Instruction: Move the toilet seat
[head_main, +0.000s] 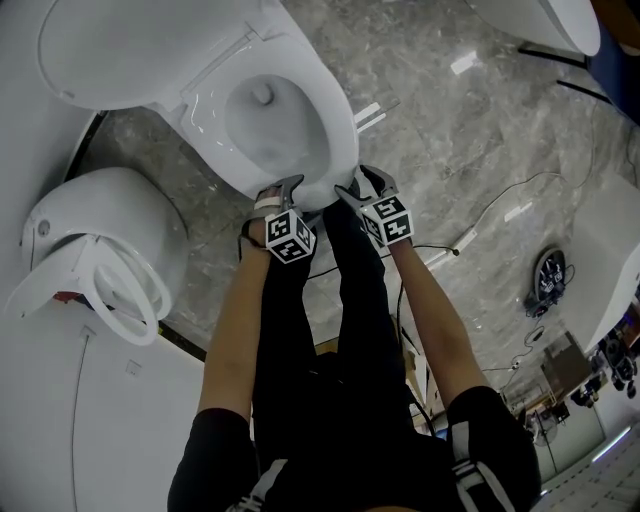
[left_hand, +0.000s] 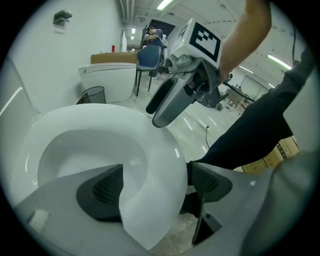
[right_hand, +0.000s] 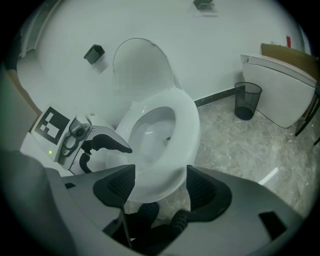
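The white toilet seat (head_main: 338, 125) lies down on the bowl, and its lid (head_main: 120, 40) stands raised behind. Both grippers are at the seat's front edge. My left gripper (head_main: 283, 190) sits at the front left; in the left gripper view the seat rim (left_hand: 155, 145) runs between its wide jaws, with a gap at the right pad (left_hand: 210, 182). My right gripper (head_main: 358, 183) is at the front right, open, with the seat's front rim (right_hand: 187, 125) reaching in between its pads (right_hand: 207, 190). Neither gripper presses on the seat.
A second toilet (head_main: 100, 230) with its seat up stands at the left. A black mesh bin (right_hand: 247, 100) and a white fixture (right_hand: 280, 90) stand by the wall. A cable (head_main: 500, 205) trails over the marble floor. The person's black-clad legs stand right behind the grippers.
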